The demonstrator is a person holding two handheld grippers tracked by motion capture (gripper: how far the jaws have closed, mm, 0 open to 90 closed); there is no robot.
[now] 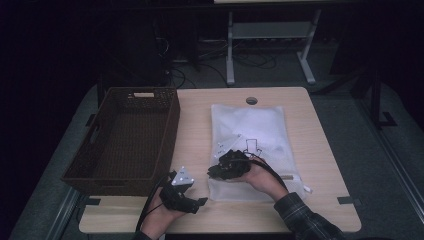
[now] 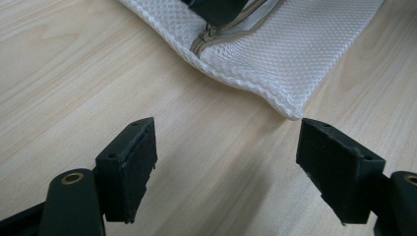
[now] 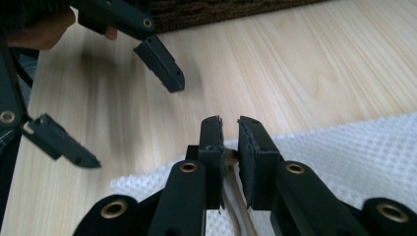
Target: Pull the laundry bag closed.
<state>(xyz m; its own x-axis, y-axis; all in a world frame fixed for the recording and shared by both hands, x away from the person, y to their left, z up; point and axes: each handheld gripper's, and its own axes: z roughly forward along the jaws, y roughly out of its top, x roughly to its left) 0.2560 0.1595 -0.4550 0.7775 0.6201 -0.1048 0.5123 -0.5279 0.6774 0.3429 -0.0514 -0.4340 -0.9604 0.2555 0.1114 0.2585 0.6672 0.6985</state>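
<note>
From the high view, a white mesh laundry bag [image 1: 250, 145] lies flat on the right half of a pale wooden worktop [image 1: 320, 165], with a dark woven basket [image 1: 127, 137] standing empty to its left. The right gripper [image 1: 216, 172] rests on the bag's near left corner; the left gripper [image 1: 197, 205] hovers just beside that corner, above bare wood. Beyond the worktop, a dim room holds grey floor, cables and white frame legs.

In the left gripper view, the fingers [image 2: 129, 167] stand spread wide over the wood, the bag's stitched corner [image 2: 290, 112] just ahead of them and its beige zipper [image 2: 209, 37] farther up the edge.

In the right gripper view, the fingers [image 3: 212, 147] are pressed nearly together, apparently pinching the zipper pull at the bag's edge.

The bag looks light, limp and likely to bunch or slide on the smooth wood; the stiffer hemmed corner or the zipper tape would seem the surest places to hold, one side pinned while the other pulls.
</note>
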